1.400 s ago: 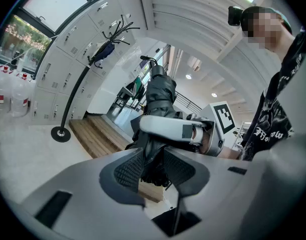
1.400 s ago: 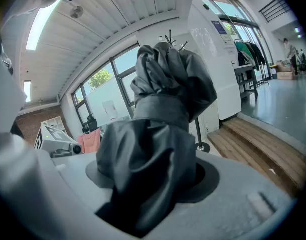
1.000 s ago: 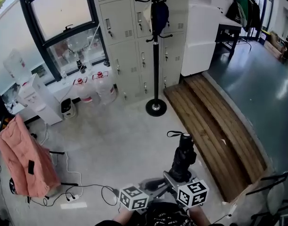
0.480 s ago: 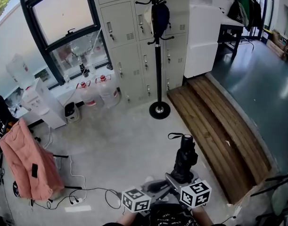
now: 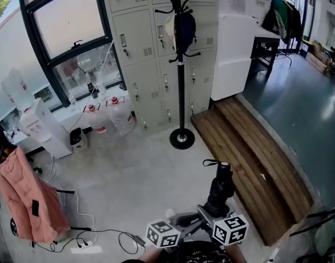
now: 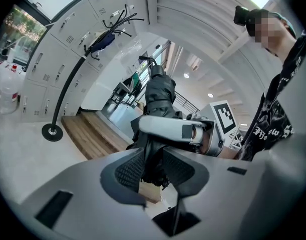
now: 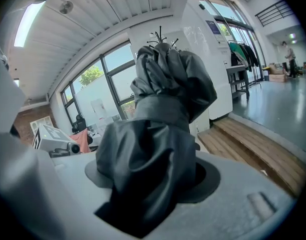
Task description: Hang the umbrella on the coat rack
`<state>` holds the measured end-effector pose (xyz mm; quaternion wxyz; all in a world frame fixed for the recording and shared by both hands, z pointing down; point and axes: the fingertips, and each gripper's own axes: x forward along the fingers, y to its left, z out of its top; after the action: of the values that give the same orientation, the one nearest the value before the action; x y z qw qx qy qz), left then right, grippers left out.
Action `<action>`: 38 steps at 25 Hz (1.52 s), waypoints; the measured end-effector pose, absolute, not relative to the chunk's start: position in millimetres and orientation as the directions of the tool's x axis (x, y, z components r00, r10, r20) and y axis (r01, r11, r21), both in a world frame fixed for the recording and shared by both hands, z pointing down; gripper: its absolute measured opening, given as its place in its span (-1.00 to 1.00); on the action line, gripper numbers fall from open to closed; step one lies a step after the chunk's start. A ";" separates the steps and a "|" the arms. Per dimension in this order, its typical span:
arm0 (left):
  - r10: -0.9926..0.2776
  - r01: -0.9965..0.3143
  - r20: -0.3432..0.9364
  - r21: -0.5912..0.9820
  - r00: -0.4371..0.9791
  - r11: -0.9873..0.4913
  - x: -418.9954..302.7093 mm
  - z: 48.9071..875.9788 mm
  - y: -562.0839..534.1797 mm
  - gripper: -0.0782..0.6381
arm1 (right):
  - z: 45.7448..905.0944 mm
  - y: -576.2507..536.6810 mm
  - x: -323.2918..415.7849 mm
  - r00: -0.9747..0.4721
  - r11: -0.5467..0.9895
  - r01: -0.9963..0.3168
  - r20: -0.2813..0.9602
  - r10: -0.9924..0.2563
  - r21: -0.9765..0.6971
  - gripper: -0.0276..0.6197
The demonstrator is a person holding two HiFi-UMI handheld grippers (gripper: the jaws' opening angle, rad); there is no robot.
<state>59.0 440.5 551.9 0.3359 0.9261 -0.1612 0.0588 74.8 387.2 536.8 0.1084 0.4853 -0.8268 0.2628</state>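
Black folded umbrella (image 5: 219, 188), bunched fabric, held in jaws of L gripper (image 6: 153, 166) & R gripper (image 7: 153, 179).

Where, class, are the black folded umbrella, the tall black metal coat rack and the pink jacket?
Black folded umbrella (image 5: 220, 188): head view, middle of its bundled canopy.
Tall black metal coat rack (image 5: 181, 92): head view, on its pole.
Pink jacket (image 5: 23, 199): head view, middle of the fabric.

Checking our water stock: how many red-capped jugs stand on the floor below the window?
2: one jug below the window, the other right of it, against the lockers. More may be hidden.
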 end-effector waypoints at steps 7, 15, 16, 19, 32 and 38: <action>-0.235 -0.324 0.224 0.640 0.946 -0.697 55.2 557.8 390.9 -0.44 | 542.7 337.4 69.3 -0.479 0.382 -0.877 0.481 -0.734 -0.291 0.00; -0.230 -0.330 0.238 0.622 0.944 -0.710 41.5 554.2 326.3 -0.44 | 540.1 273.2 56.3 -0.475 0.370 -0.879 0.485 -0.734 -0.300 0.00; -0.229 -0.330 0.239 0.617 0.944 -0.714 39.0 552.8 317.4 -0.44 | 538.7 264.4 54.1 -0.476 0.367 -0.878 0.482 -0.736 -0.307 0.00; -0.231 -0.329 0.236 0.610 0.944 -0.721 29.1 549.7 292.6 -0.44 | 535.9 239.5 44.4 -0.480 0.363 -0.875 0.473 -0.739 -0.320 0.00; -0.204 -0.309 0.238 0.597 0.950 -0.740 -10.0 551.7 220.7 -0.44 | 538.6 168.6 6.2 -0.464 0.343 -0.882 0.464 -0.754 -0.324 0.00; -0.188 -0.288 0.225 0.600 0.956 -0.746 -25.4 549.9 198.9 -0.44 | 534.6 146.9 -8.8 -0.449 0.337 -0.889 0.448 -0.773 -0.309 0.00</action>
<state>-25.4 198.9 549.9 0.3327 0.9313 -0.1279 0.0750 -8.8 146.9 534.6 0.1111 0.5132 -0.8100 0.2611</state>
